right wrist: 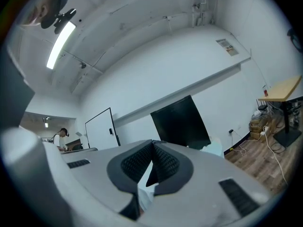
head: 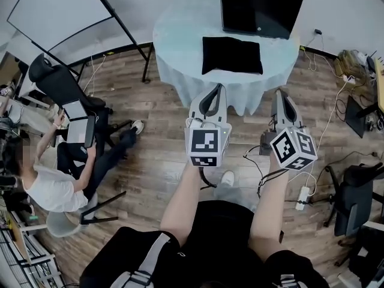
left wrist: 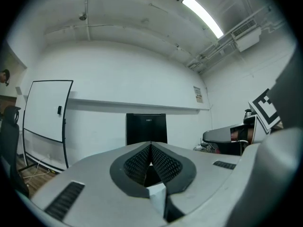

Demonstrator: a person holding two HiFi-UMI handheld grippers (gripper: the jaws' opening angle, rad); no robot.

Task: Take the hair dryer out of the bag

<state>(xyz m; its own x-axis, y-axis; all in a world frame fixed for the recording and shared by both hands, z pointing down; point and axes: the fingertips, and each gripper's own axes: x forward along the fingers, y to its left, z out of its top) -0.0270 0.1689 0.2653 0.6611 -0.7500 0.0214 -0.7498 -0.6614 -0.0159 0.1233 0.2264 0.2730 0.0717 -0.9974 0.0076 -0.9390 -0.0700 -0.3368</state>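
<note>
Grey left hand-held gripper, right hand-held gripper: both closed, empty.

Office, whiteboard, swivel chair, monitor

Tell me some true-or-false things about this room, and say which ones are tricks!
1. The black bag lies on the round table. True.
2. The left gripper has wide-open jaws. False: its jaws are shut, with nothing between them.
3. The right gripper holds the bag. False: it is shut and empty, apart from the bag.
4. A seated person is at the head view's left. True.
</note>
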